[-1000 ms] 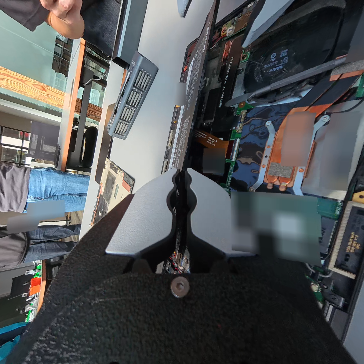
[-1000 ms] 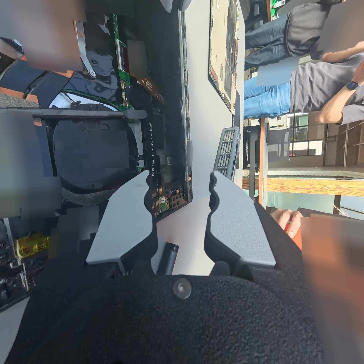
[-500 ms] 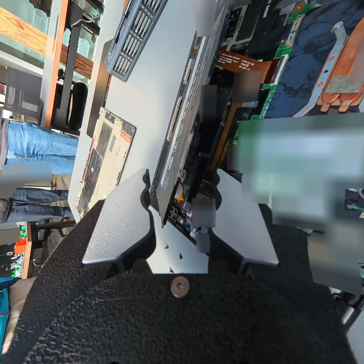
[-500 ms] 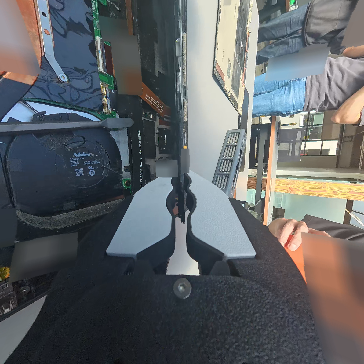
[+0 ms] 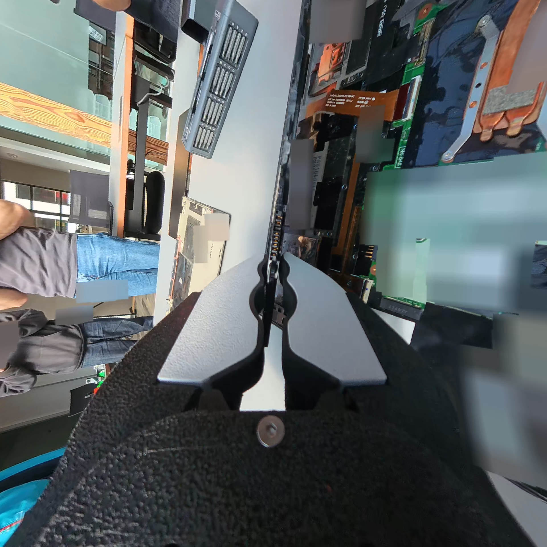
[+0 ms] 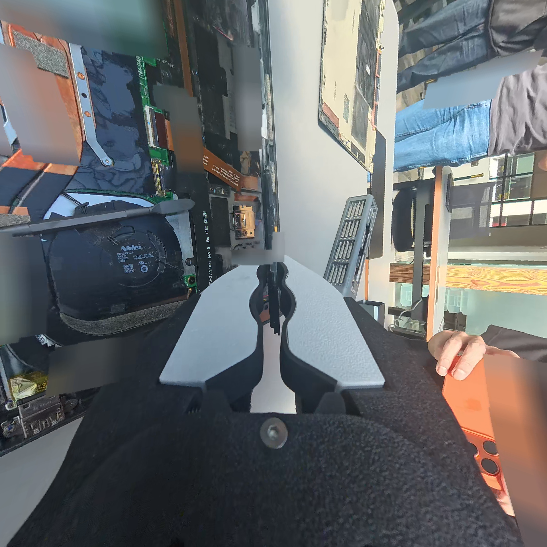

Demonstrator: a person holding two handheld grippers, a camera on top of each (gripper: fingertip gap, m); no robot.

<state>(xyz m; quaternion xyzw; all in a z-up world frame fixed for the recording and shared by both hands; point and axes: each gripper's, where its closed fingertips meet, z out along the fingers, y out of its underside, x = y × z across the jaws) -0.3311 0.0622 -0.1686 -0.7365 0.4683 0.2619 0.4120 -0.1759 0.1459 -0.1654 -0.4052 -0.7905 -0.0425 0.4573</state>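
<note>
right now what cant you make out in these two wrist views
- Left wrist view: the left gripper is shut on the opened laptop's edge; its fingers hide the contact.
- Right wrist view: the right gripper grips the same edge; the bite depth is hidden.
- Spudger: handle cut off by the left border.
- Bit case: bits too small to tell apart.

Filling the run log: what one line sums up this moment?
left claw: shut on laptop edge | right claw: shut on laptop edge | spudger: on fan
</note>
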